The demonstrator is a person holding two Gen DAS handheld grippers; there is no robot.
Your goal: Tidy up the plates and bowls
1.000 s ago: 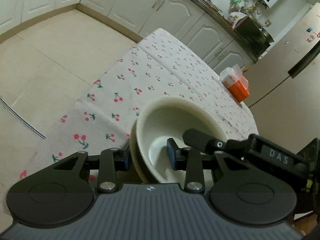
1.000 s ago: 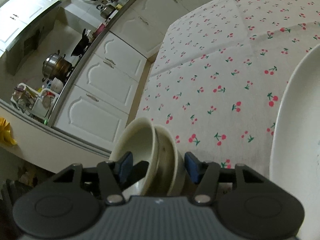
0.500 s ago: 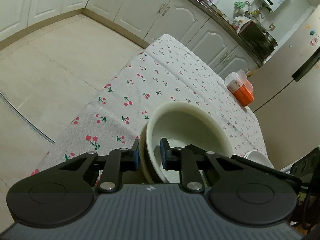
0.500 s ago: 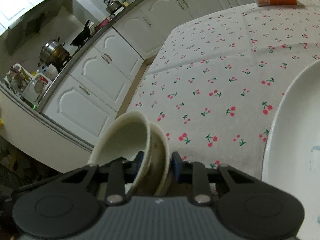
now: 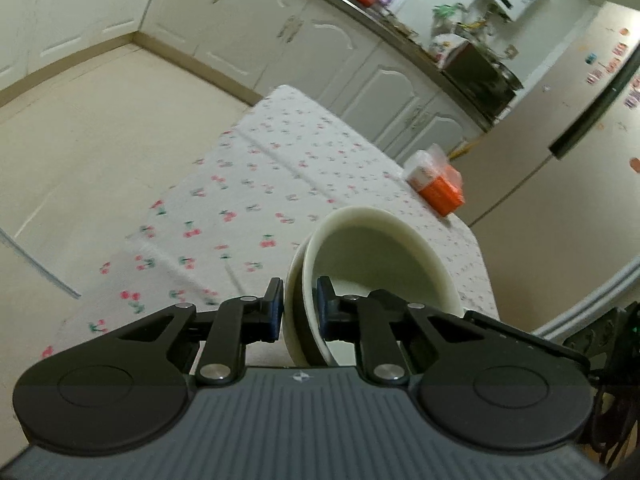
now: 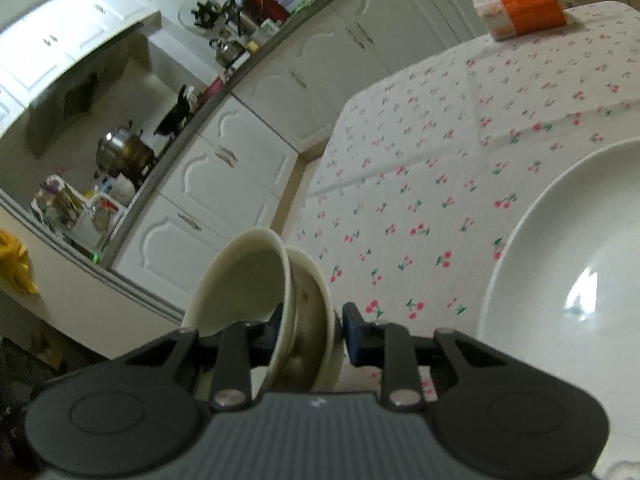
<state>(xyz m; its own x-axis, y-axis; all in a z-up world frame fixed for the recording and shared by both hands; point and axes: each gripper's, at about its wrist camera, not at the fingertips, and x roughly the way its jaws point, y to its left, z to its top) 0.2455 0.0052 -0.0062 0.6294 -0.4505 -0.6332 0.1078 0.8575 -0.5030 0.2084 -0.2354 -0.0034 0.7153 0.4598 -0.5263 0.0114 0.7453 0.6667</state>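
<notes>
Left tool [image 5: 300,306] clamped on rims of two nested cream ceramic bowls [image 5: 372,264], bottom centre of left view. Right tool [image 6: 310,326] pinching rims of another cream nested bowl pair [image 6: 256,280], tilted, bottom centre of right view. Large white glossy plate [image 6: 560,280] at right edge. Beyond, cherry-print cloth worktop [image 5: 280,184]; orange-and-white tissue pack [image 6: 518,14] at far corner, upper right.
</notes>
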